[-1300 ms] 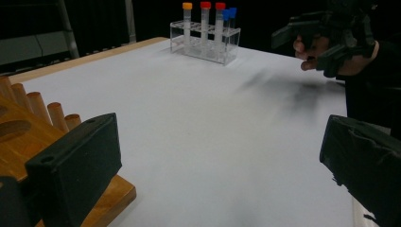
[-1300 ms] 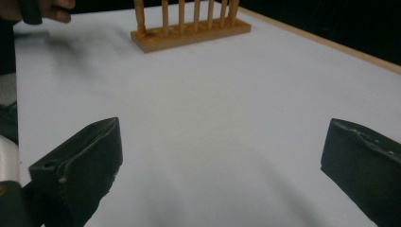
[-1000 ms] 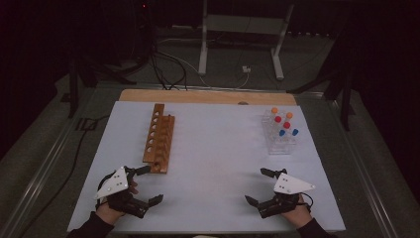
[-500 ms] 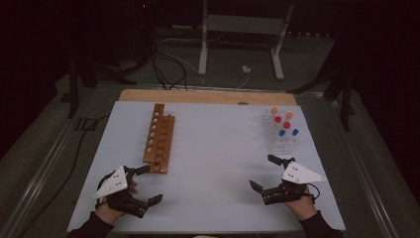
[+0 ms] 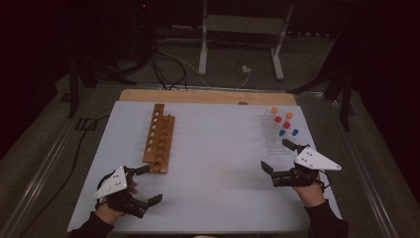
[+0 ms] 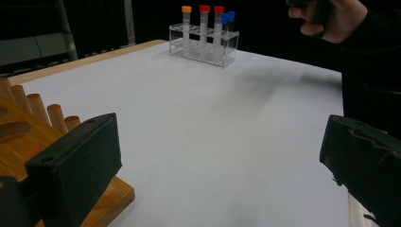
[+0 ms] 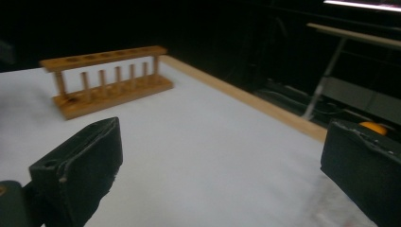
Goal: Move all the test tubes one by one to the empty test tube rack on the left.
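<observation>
A wooden test-tube rack (image 5: pixel 159 137) (image 7: pixel 106 80) stands empty on the left half of the white table (image 5: pixel 218 148). A clear plastic rack (image 5: pixel 278 135) (image 6: pixel 204 45) at the right holds several capped tubes: one orange cap (image 6: pixel 187 9), two red caps (image 6: pixel 204 8) and blue caps (image 6: pixel 228 17). My left gripper (image 5: pixel 147 184) (image 6: pixel 217 161) is open near the front left, just in front of the wooden rack's near end. My right gripper (image 5: pixel 278 155) (image 7: pixel 222 165) is open right in front of the clear rack, with nothing between its jaws; an orange cap (image 7: pixel 374 128) peeks past its right jaw.
A wooden strip (image 5: pixel 208 96) edges the table's far side. Behind it stand a metal stand (image 5: pixel 242 29) and cables (image 5: pixel 168 64) on the floor. A metal rail (image 5: pixel 39 173) runs along the table's left side.
My right gripper has moved away from me and to the right, up close to the clear rack. The left gripper has stayed where it was.
</observation>
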{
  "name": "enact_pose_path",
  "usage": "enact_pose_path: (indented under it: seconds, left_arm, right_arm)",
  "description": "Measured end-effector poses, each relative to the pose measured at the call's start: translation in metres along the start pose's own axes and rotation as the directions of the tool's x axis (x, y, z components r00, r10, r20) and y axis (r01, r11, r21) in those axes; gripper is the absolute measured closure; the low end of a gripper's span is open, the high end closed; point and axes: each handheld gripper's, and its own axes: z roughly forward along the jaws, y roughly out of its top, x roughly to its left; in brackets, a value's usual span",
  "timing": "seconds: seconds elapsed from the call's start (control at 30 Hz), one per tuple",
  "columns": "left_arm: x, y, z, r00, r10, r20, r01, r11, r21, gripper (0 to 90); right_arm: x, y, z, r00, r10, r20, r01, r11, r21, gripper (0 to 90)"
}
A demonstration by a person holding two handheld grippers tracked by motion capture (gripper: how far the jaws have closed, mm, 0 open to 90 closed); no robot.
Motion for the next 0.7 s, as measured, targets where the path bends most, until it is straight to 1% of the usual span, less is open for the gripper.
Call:
enact_pose_path:
  seconds: [0.1, 0.33, 0.43, 0.5, 0.57, 0.63, 0.7]
  left_arm:
    - [0.000, 0.000, 0.000, 1.0000, 0.000, 0.000, 0.000, 1.0000, 0.000, 0.6]
    - [0.000, 0.000, 0.000, 1.0000, 0.002, 0.001, -0.002, 1.0000, 0.001, 0.5]
    - [0.000, 0.000, 0.000, 1.0000, 0.001, 0.000, -0.001, 1.0000, 0.001, 0.5]
    - [0.000, 0.000, 0.001, 1.0000, 0.001, 0.000, -0.001, 1.0000, 0.002, 0.5]
    - [0.000, 0.000, 0.001, 1.0000, 0.001, -0.001, -0.001, 1.0000, 0.003, 0.5]
    - [0.000, 0.000, 0.001, 1.0000, 0.001, -0.001, -0.001, 1.0000, 0.002, 0.5]
    - [0.000, 0.000, 0.001, 1.0000, 0.000, -0.001, 0.000, 1.0000, 0.002, 0.5]
  right_arm:
    - [-0.009, 0.004, 0.000, 0.9996, 0.001, 0.029, -0.001, 1.000, 0.000, 0.0]
    - [-0.032, 0.005, 0.000, 0.9951, 0.037, 0.091, -0.038, 0.999, 0.000, 0.0]
    - [-0.042, 0.004, -0.001, 0.9913, 0.061, 0.117, -0.061, 0.998, 0.002, 0.0]
    - [-0.048, 0.002, 0.000, 0.9875, 0.073, 0.140, -0.075, 0.997, 0.009, 0.0]
    - [-0.055, 0.000, 0.001, 0.9830, 0.095, 0.157, -0.099, 0.995, 0.019, 0.0]
    - [-0.060, -0.003, 0.002, 0.9805, 0.108, 0.164, -0.114, 0.993, 0.023, 0.0]
    - [-0.065, -0.006, 0.003, 0.9745, 0.120, 0.190, -0.127, 0.992, 0.026, 0.0]
